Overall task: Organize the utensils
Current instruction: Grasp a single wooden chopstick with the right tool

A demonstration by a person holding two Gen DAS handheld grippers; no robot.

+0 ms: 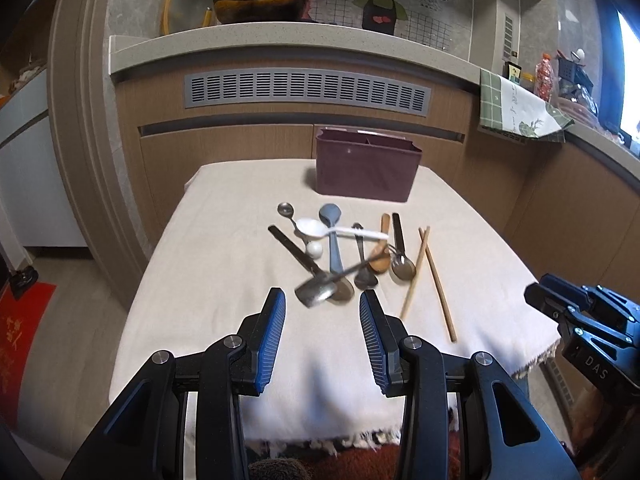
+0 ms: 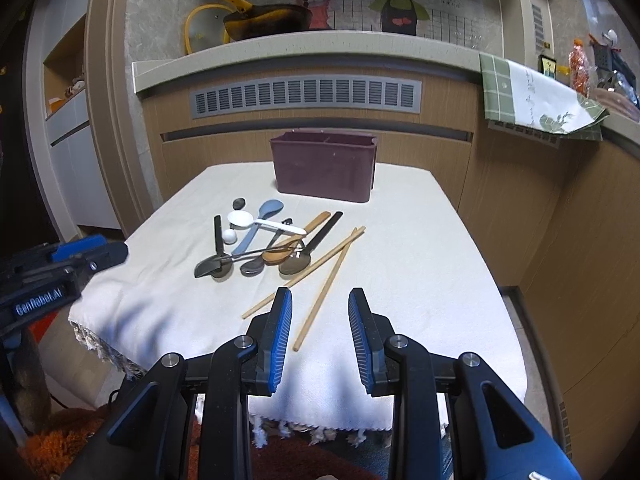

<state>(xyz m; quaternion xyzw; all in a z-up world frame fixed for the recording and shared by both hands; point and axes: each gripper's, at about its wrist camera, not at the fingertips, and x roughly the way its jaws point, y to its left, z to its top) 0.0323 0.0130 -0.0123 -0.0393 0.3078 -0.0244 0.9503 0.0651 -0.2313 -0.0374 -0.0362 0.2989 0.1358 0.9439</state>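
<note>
Maroon caddy (image 1: 367,170) at the bench's far edge looks unfilled, utensils (image 1: 340,256) lie heaped mid-bench, and both left hand-held gripper (image 1: 322,312) and right hand-held gripper (image 2: 320,312) gape empty: nothing yet sorted.

A dark maroon utensil holder (image 1: 367,168) stands on a cream cloth (image 1: 224,280) with a frayed pale fringe. In front of the holder lie a white plastic spoon (image 1: 316,229), a dusty blue spoon (image 1: 331,236), an amber-brown wooden spoon (image 1: 381,254), grey steel spoons with black handles and two light tan chopsticks (image 1: 434,280). Above the holder, a yellow-handled dark pan (image 1: 260,4). To the holder's right hangs a green checked towel (image 1: 516,104). Both grippers' pads (image 2: 280,336) are ribbed blue on black.
</note>
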